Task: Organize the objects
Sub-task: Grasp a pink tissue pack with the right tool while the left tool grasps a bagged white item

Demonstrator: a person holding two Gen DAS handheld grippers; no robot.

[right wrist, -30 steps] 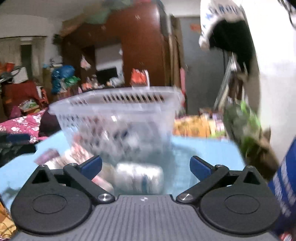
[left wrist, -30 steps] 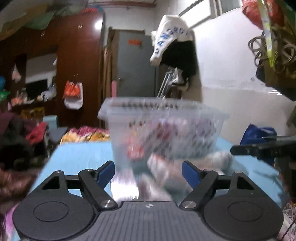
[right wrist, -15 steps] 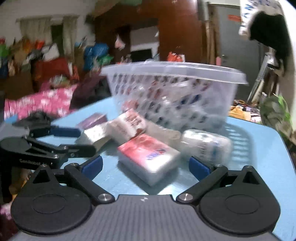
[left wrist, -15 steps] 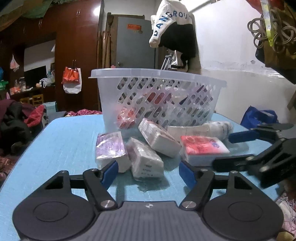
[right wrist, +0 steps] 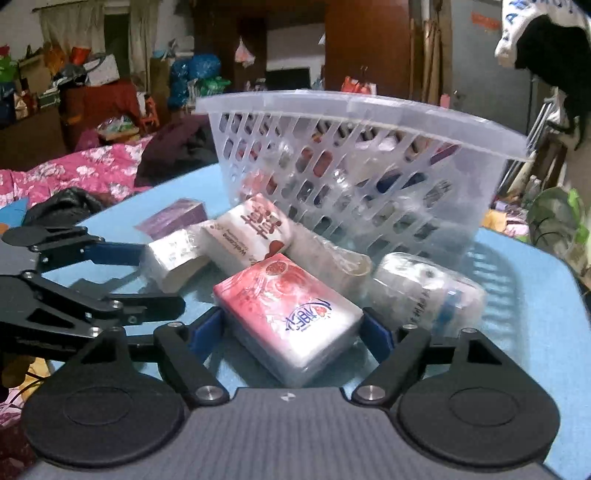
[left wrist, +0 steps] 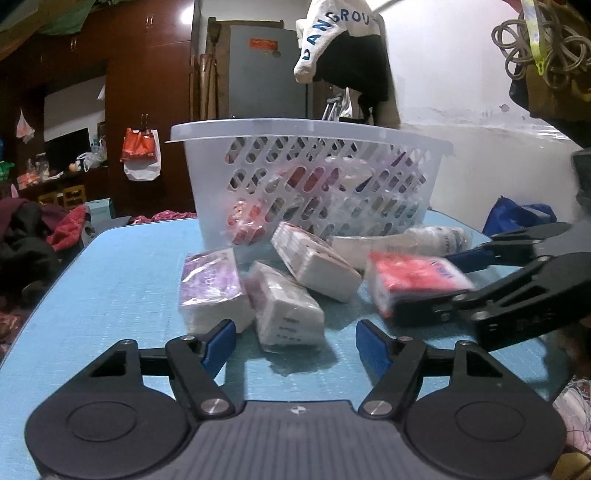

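White garment [left wrist: 334, 27] hanging by wall: blue capitals, "ANGROU" readable in left wrist view, ends cut off. White tissue pack [right wrist: 255, 229] leaning at basket: "Welcome" in small print along edge, large red characters, unreadable. Red tissue pack [right wrist: 288, 314]: blue logo, characters not legible. Orange sticker [left wrist: 264, 43] on grey door: print too small.
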